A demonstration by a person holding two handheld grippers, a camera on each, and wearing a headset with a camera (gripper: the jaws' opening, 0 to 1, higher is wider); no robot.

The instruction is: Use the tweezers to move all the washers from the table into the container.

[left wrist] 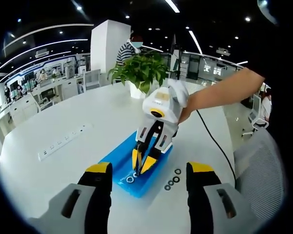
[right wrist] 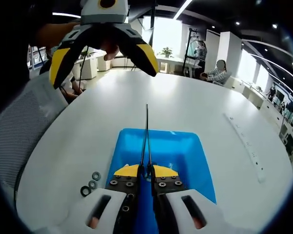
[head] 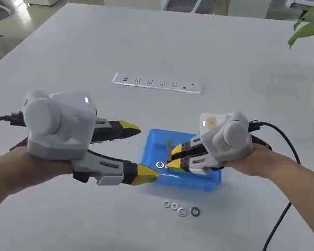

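A blue tray [head: 156, 140] lies on the white table with one washer [head: 159, 165] in it. Several more washers [head: 181, 208] lie in a short row on the table just in front of the tray, also seen as washers [right wrist: 90, 184] and washers [left wrist: 172, 181]. My right gripper [head: 174, 157] hovers over the tray, shut on thin metal tweezers [right wrist: 146, 131] that point across the tray [right wrist: 185, 151]. Nothing shows at the tweezers' tip. My left gripper [head: 138, 150] stands open at the tray's left side with nothing between its jaws. It faces the right gripper [left wrist: 144, 163].
A white power strip [head: 158, 83] lies farther back on the table. Leaves of a potted plant [head: 309, 31] reach in at the far right. A black cable [head: 288, 157] trails from the right gripper. The tabletop [head: 146, 42] spreads wide and bare around the tray.
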